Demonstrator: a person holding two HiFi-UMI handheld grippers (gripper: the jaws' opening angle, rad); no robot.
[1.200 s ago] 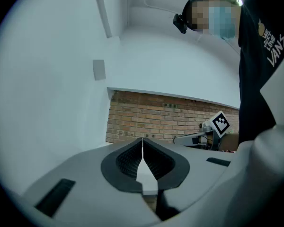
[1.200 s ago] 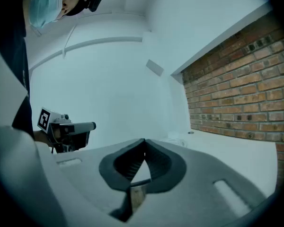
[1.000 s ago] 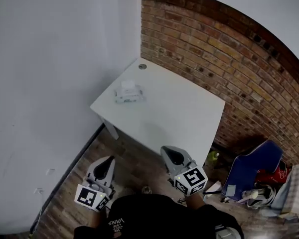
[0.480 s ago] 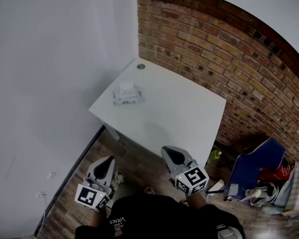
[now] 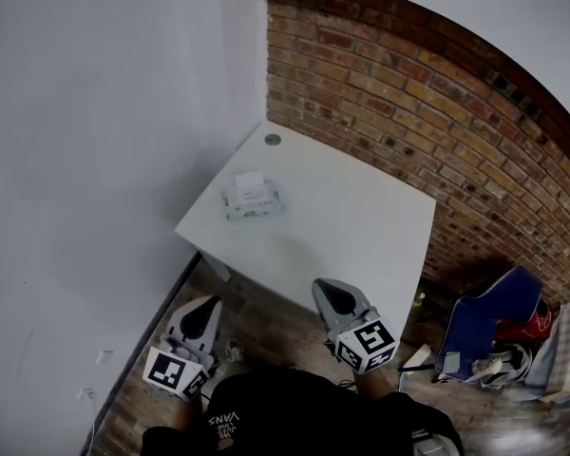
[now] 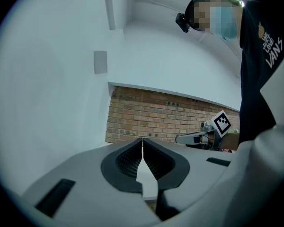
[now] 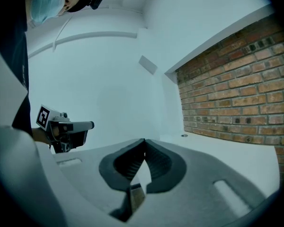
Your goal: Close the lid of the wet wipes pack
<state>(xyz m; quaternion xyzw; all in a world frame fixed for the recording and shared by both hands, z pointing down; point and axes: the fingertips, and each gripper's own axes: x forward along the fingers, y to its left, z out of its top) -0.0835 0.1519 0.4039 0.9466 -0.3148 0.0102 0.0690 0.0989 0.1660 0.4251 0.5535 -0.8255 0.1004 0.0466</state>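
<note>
A white wet wipes pack (image 5: 251, 196) lies near the left edge of the white table (image 5: 351, 226), its lid raised. Both grippers hang well short of the table, over the wooden floor. My left gripper (image 5: 205, 310) is at the lower left, jaws shut with nothing held. My right gripper (image 5: 327, 293) sits near the table's front edge, jaws shut and empty. In the left gripper view the jaw tips (image 6: 142, 140) meet in front of the brick wall. In the right gripper view the jaw tips (image 7: 144, 141) meet too. The pack is hidden in both gripper views.
A brick wall (image 5: 437, 122) runs behind the table and a white wall (image 5: 95, 160) stands on the left. A round cable hole (image 5: 273, 140) sits at the table's far corner. A blue bag (image 5: 480, 321) and clutter lie on the floor at right.
The head view has shifted slightly, so the table and pack sit a little lower and further right. Both grippers stay shut at about the same places.
</note>
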